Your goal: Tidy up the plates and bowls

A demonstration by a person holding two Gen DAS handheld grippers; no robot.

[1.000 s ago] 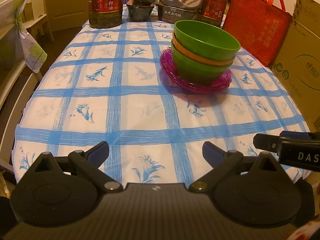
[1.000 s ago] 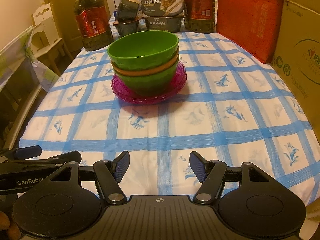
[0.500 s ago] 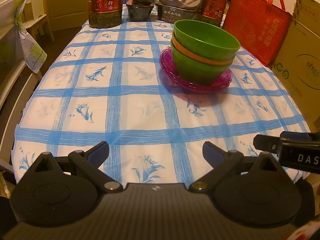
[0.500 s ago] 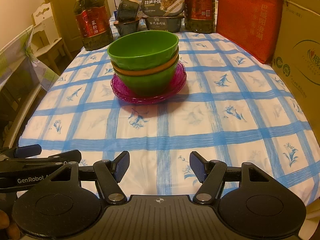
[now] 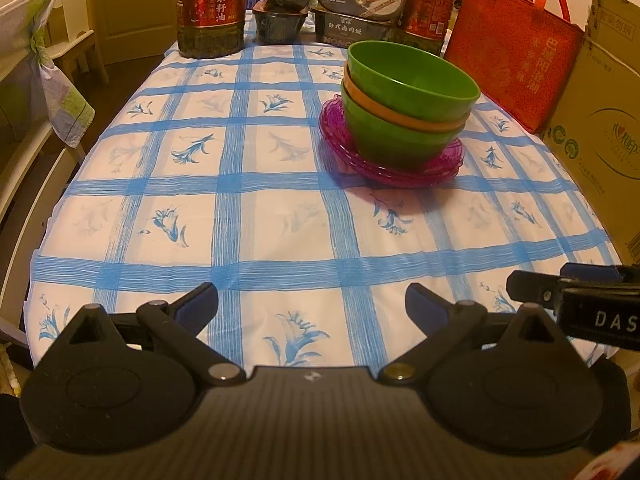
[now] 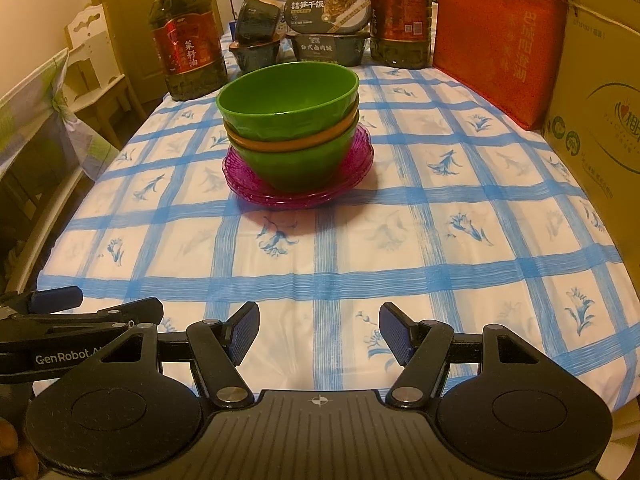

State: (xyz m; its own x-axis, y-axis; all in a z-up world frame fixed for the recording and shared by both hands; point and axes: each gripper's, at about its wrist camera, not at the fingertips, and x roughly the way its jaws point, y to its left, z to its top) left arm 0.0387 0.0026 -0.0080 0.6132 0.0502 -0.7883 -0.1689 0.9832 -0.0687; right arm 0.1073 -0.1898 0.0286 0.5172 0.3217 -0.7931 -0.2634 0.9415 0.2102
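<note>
No change over the last second: left claw [image 5: 312,302] and right claw [image 6: 319,330] both wide open, empty, parked at near tabletop [image 6: 460,276] edge, bowls [image 6: 290,120] nested on plates [image 6: 356,166] mid-tabletop, looks finished.

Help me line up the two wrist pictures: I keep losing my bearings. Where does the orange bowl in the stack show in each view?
Left wrist: the orange bowl is right of centre, upper half, a thin band between two green bowls.
Right wrist: the orange bowl is left of centre, upper half, the same band.
Shared landmark: the red tote bag, standing far right in both.
</note>
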